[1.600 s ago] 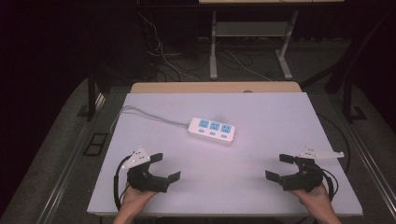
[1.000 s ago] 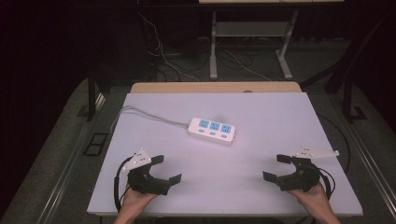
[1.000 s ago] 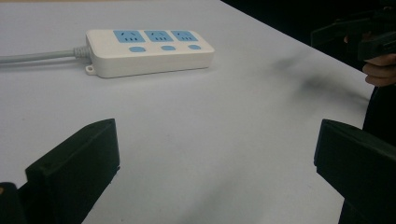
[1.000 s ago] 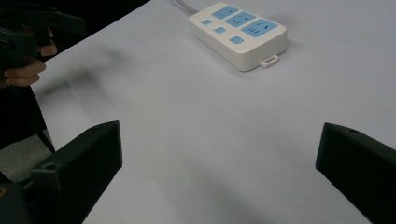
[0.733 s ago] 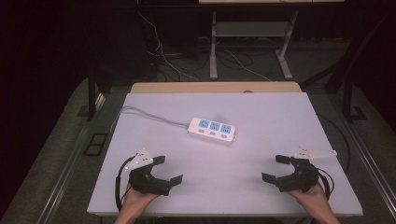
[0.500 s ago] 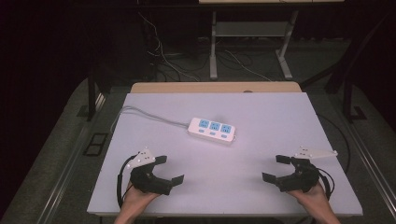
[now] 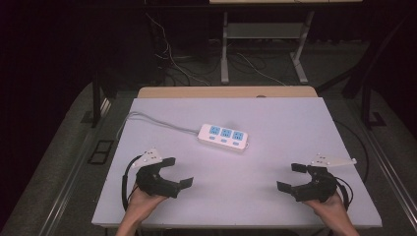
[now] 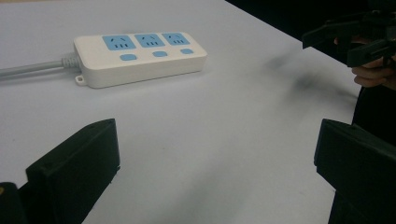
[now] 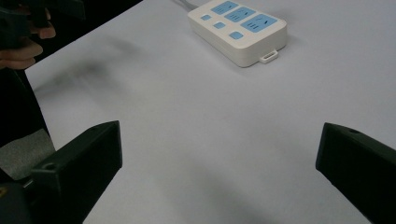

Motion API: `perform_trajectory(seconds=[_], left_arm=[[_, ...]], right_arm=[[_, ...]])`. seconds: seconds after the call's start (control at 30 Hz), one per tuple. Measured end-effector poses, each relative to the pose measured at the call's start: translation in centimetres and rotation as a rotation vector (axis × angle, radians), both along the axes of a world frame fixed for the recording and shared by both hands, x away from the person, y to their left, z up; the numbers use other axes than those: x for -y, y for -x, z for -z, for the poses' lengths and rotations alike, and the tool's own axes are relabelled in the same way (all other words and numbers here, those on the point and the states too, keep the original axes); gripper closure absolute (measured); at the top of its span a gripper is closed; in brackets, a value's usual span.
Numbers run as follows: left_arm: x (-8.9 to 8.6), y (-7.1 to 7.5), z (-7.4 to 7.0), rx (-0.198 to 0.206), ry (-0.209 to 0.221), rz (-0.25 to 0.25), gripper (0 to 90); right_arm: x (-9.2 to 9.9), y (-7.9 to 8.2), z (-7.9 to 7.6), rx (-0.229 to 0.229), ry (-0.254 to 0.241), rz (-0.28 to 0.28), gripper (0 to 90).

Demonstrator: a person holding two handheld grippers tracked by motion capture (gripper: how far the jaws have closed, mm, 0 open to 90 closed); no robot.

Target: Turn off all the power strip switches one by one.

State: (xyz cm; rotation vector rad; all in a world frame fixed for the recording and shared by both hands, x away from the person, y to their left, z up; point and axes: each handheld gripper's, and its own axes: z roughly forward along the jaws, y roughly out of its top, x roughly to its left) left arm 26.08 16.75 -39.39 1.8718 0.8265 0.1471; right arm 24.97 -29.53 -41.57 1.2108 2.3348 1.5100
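From the high view, a white power strip [image 7: 223,137] lies near the middle of the pale table [image 7: 275,123], its three blue sockets facing up and its grey cable [image 7: 147,121] running off toward the table's far left corner. The left gripper [image 7: 173,172] sits at the near left edge, held in the person's left hand [image 7: 142,199], jaws spread wide and empty. Over at the near right edge is the right gripper [image 7: 291,177], in the right hand [image 7: 327,202], jaws likewise parted with nothing between them. Both are well apart from the strip.

Over to the left gripper view: two black jaws rise at the bottom corners, far apart, bare table between them. The power strip [image 8: 140,57] lies ahead at upper left, cable leading off the left edge. At upper right the other gripper [image 8: 357,37] shows at the table's edge.

Now the right gripper view: again the jaws stand wide open over bare table. The power strip [image 9: 238,30] lies ahead near the top, angled, a small mounting tab at its near end. The other hand [image 9: 23,44] shows at upper left.
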Motion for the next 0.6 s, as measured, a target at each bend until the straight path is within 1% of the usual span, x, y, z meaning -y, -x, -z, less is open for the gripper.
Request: perform_trajectory(seconds=[0.3,0.6], left_arm=[[0.1,-1.1,-0.8,0.001,-0.020,0.011,0.0],[0.4,-2.5,-1.6,-0.011,-0.035,0.025,0.0]], right_arm=[[-0.1,0.0,0.1,-0.004,0.007,-0.003,0.4],[0.0,0.0,0.1,-0.004,0.010,0.000,0.4]])
